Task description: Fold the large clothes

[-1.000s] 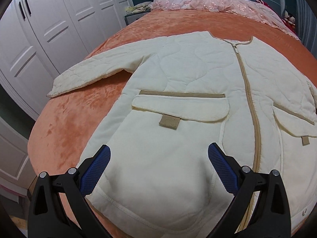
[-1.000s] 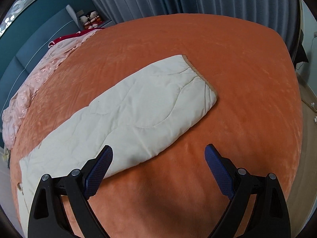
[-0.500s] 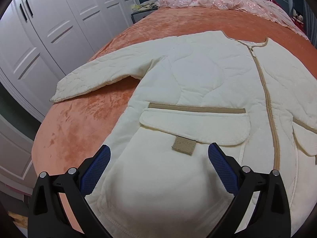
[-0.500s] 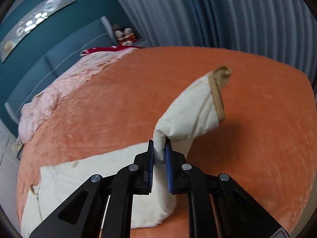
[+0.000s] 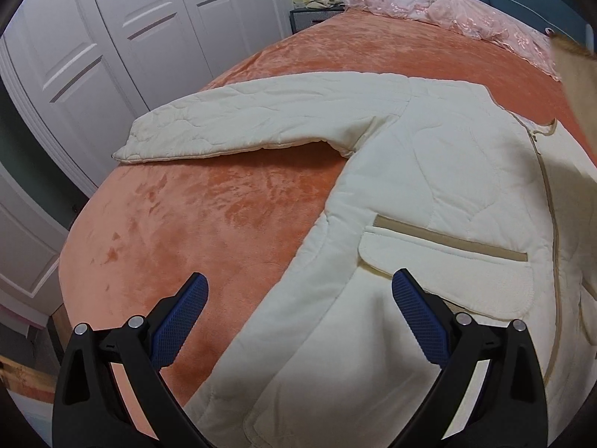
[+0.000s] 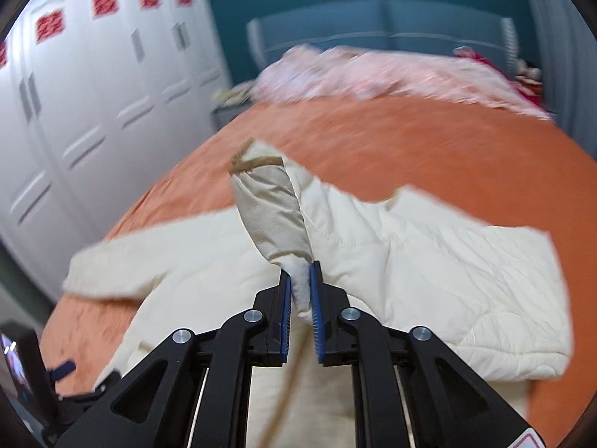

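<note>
**Sleeve pinched and lifted over the jacket**

Jacket first: the cream quilted zip-front jacket (image 5: 429,171) lies face up on the bed's orange plush blanket (image 5: 194,224), its tan zipper running down the middle and a flap pocket with tan trim (image 5: 447,261) on the side nearest my left hand. One sleeve (image 5: 242,123) is stretched out flat toward the white panelled wardrobe doors (image 5: 112,44), its cuff near the edge of the bed.

My right gripper (image 6: 300,295) is pressed together on the other sleeve (image 6: 272,209) — the blue pads clamp the fabric a little below the cuff, and the sleeve stands up from the pinch with its tan-edged cuff (image 6: 253,160) at the top, held above the jacket's body. The upper part of that sleeve lies crumpled to the right, on the blanket. This view is blurred, so finer detail is lost.

My left gripper (image 5: 298,317) is spread wide and holds nothing; it hangs over the lower side hem of the jacket, one blue pad (image 5: 179,321) above the bare blanket and the other above the cream fabric just below the pocket flap.

At the head of the bed a pink embroidered quilt (image 5: 440,3) lies bunched against the blue padded headboard (image 6: 388,26).
</note>
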### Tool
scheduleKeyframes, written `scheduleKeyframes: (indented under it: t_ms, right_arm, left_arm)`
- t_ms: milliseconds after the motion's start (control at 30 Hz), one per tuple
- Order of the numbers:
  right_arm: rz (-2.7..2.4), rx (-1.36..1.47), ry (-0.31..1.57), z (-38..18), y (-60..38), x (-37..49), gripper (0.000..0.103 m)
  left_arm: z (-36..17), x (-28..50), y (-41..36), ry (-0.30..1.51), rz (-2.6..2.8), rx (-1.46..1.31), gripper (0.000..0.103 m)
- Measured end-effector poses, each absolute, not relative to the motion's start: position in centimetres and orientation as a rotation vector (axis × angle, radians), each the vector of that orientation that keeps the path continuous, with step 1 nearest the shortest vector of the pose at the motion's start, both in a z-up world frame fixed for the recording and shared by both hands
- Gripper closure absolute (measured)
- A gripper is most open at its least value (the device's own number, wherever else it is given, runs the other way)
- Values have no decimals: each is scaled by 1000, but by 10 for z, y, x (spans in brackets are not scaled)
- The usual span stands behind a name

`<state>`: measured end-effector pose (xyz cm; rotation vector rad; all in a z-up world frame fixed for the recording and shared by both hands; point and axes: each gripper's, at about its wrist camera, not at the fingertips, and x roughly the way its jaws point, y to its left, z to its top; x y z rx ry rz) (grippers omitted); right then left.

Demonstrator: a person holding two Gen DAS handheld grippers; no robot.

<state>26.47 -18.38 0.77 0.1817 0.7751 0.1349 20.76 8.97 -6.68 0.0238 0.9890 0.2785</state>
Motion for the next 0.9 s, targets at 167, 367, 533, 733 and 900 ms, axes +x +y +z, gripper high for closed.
scheduleKeyframes:
  t_ms: [167,367,533,733,900]
  right_arm:
    - [255,213,858,-24,-126,253,57]
    - [142,304,814,-26,-149,208,52]
    - [-96,456,839,-43,-251,180,52]
    - [-270,607,841,-67,-336,162,52]
    - [-266,806,823,-92,-373,172,51]
  left_arm:
    - [-63,216,98,994,199,-80,6]
    - [-63,241,77,1041,29,-274,6]
    - [-79,270,30,1090,-93,-402,6]
    - [-103,300,-8,1142,-105,-422,12]
    - [-95,313,-8,1129,-133,-391,92]
